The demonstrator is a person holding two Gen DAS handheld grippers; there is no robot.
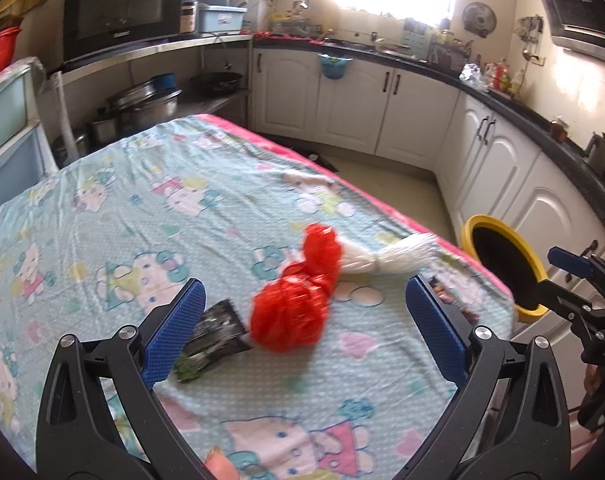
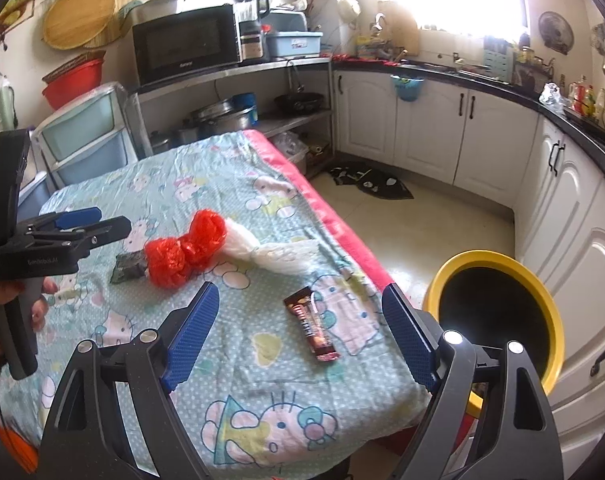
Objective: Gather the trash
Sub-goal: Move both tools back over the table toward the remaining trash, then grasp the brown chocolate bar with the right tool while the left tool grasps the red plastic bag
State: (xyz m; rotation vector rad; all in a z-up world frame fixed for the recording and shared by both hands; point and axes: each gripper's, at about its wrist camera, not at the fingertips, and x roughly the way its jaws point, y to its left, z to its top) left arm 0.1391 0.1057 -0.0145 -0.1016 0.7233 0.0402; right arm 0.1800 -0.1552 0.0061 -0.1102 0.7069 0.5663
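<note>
A crumpled red plastic bag (image 1: 298, 296) (image 2: 184, 248) lies on the table's cartoon-print cloth (image 1: 142, 208) (image 2: 238, 364), with a white plastic bag (image 1: 386, 258) (image 2: 274, 254) beside it. A dark snack wrapper (image 1: 214, 330) (image 2: 128, 266) lies left of the red bag. A brown candy-bar wrapper (image 2: 312, 326) lies near the right edge. My left gripper (image 1: 304, 332) is open, empty, facing the red bag. My right gripper (image 2: 300, 338) is open, empty, with the candy wrapper between its fingers' line. A yellow-rimmed black bin (image 2: 498, 320) (image 1: 502, 268) stands by the table's right side.
White kitchen cabinets (image 2: 430, 128) with a dark counter run along the back and right. A steel shelf holds a microwave (image 2: 186, 42) and pots. Plastic drawers (image 2: 86, 140) stand left of the table. A dark cloth (image 2: 372, 182) lies on the floor.
</note>
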